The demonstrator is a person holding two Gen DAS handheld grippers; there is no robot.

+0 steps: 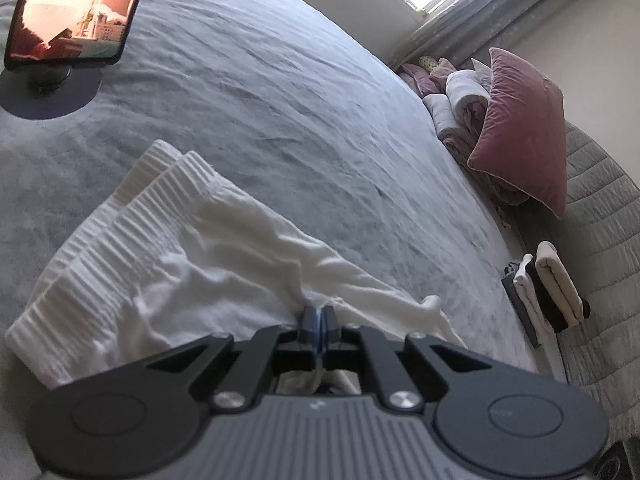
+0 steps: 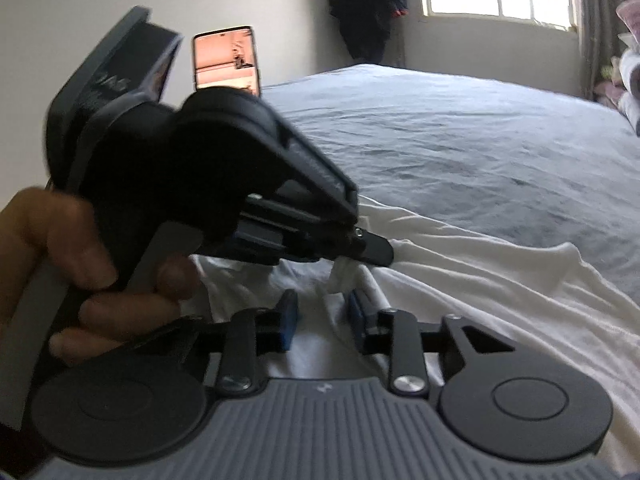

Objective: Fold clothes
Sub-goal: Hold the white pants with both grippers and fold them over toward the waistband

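1. My right gripper (image 2: 320, 320) stands partly open over the white soft-knit garment (image 2: 460, 292), its blue pads (image 2: 289, 318) apart with only flat cloth showing between them. If I close here without catching an edge, I would likely pinch a single layer or nothing at all.
2. My left gripper (image 1: 319, 322) is clamped narrow on a bunched fold of that same white garment (image 1: 192, 252), which lies on the grey bed sheet (image 1: 280, 100). The hold looks thin; a sideways tug could slip the cloth free and undo the fold.
3. In the right wrist view the left gripper (image 2: 374, 250) sits just ahead of my right one, with the hand (image 2: 80, 272) that carries it close alongside. The two could knock together if I reach further forward.
4. The ribbed waistband (image 1: 120, 232) lies doubled beyond my left fingers; dragging may skew it.
5. Far off, the phone on its round stand (image 1: 60, 40) sits on the bed, well apart from the garment, so I judge it little risk.
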